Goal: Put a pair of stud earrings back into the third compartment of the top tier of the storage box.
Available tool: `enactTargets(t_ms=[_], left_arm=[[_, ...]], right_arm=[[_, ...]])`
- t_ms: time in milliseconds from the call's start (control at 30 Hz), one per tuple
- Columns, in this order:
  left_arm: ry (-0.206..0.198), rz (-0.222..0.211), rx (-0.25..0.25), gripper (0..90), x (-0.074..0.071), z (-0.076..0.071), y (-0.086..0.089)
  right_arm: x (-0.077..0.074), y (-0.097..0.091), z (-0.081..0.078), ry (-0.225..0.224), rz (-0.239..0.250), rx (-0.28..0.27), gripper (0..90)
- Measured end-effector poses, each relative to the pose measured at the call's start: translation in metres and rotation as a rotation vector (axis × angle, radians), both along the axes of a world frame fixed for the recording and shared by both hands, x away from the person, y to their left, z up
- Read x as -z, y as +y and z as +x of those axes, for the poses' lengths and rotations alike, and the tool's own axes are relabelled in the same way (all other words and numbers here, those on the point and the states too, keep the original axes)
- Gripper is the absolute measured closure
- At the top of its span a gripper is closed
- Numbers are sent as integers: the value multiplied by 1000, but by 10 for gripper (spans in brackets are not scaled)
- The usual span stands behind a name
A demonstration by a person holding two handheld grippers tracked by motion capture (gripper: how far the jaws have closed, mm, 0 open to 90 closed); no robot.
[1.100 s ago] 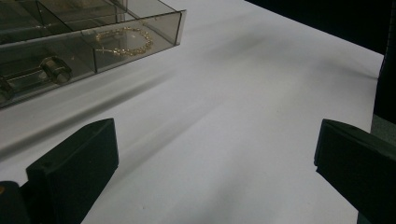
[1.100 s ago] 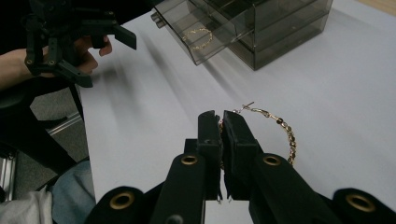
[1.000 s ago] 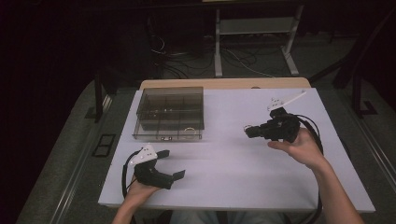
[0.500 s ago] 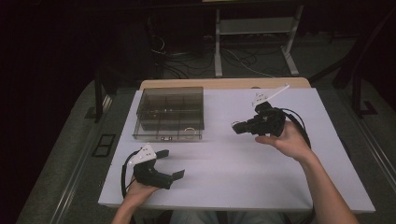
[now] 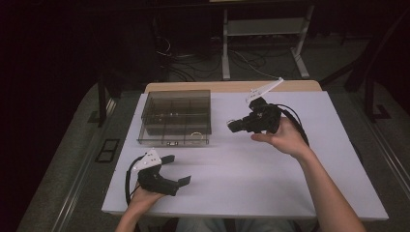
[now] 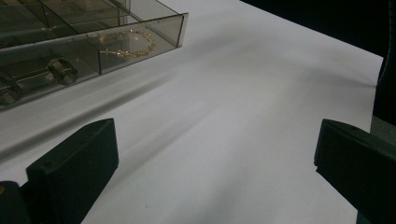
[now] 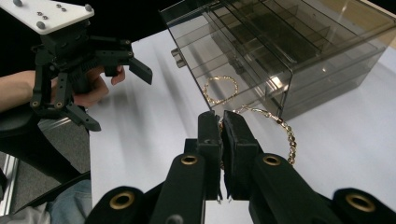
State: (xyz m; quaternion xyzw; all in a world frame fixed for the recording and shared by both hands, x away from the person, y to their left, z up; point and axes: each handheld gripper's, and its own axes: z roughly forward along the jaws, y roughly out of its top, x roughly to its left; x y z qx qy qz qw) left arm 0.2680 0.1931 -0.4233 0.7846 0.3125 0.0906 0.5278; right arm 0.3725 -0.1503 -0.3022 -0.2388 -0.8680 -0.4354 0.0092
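Note:
In the right gripper view, my right gripper (image 7: 220, 122) is shut on a gold chain (image 7: 286, 131), which loops out to the right of the jaws. It hovers close to a smoky clear compartment box (image 7: 289, 51) whose low drawer is open, with a second gold bracelet (image 7: 219, 91) lying inside. From above, the right gripper (image 5: 237, 124) points left at the box (image 5: 176, 116). My left gripper (image 5: 178, 169) rests open near the table's front left, nothing between its jaws. The left gripper view shows the drawer bracelet (image 6: 128, 44) behind the box's front wall.
The white table (image 5: 270, 183) stretches wide in front of and to the right of the box. A cable (image 5: 295, 121) trails from the right gripper. Beyond the far edge stand a metal frame (image 5: 261, 29) and floor cables.
My right gripper has moved left toward the box and risen slightly, still shut on the chain. The left gripper has stayed where it was.

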Motion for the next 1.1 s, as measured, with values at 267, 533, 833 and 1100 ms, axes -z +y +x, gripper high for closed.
enactTargets(t_ms=[267,533,833,1100], left_arm=[[2,-4,-3,0,0,-1,0],[5,-3,1,0,0,-1,-1],[5,-10,-3,0,0,-1,-1],[3,-6,1,0,0,-1,0]], right_arm=[[-9,17,8,-9,7,-11,852],[-10,28,14,-9,10,-17,851],[-10,42,26,-10,20,-15,851],[-3,54,33,-10,39,-17,851]])
